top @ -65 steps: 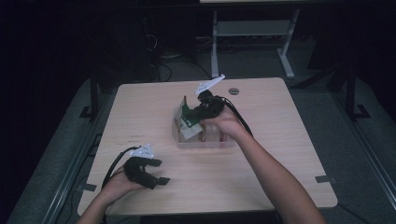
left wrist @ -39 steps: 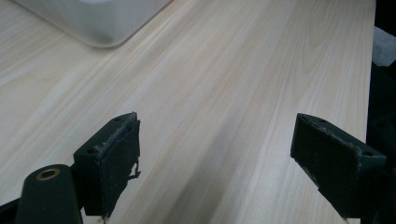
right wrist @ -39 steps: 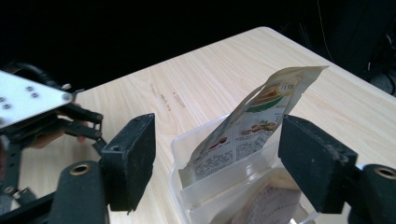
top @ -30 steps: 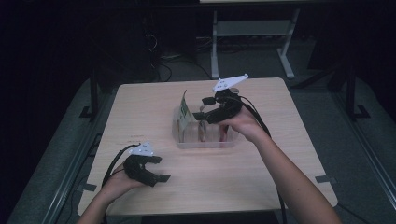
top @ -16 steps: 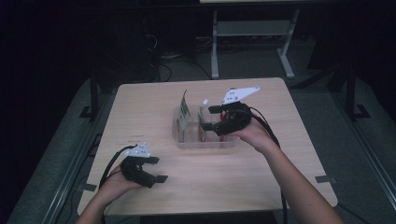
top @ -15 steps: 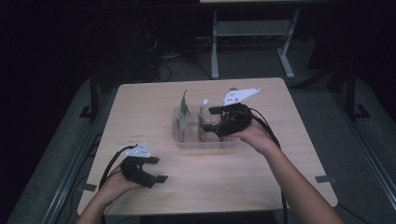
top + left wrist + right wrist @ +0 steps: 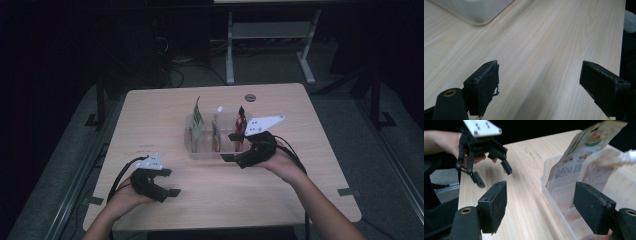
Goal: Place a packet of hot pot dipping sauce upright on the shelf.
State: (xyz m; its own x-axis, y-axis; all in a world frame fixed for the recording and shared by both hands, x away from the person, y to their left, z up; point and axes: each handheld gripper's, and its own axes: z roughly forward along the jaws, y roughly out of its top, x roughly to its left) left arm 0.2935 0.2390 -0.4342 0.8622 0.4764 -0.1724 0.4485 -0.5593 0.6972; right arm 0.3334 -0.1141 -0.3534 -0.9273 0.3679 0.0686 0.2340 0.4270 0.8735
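A clear plastic bin [image 7: 200,150] stands mid-table. In it stand a green packet [image 7: 197,116], a clear packet with a white tip [image 7: 216,125] and a red packet [image 7: 241,118]. My right gripper [image 7: 231,147] hovers at the bin's near right corner, pointing left, open, with nothing held. In the right gripper view its jaws [image 7: 541,205] frame the bin's rim [image 7: 554,195], the green packet [image 7: 584,152] and the clear packet [image 7: 604,167] without touching them. My left gripper [image 7: 170,182] rests open at the near left, over bare wood [image 7: 539,77].
The left gripper [image 7: 493,176] appears across the table in the right gripper view. A bin corner [image 7: 474,12] shows at the top of the left gripper view. A small round disc [image 7: 250,97] lies at the table's far edge. Dark floor and a desk frame [image 7: 270,35] lie beyond.
My right gripper has drawn back from above the bin toward the near right and sunk lower, jaws still open. The green packet stays upright in the bin. The left gripper has not moved.
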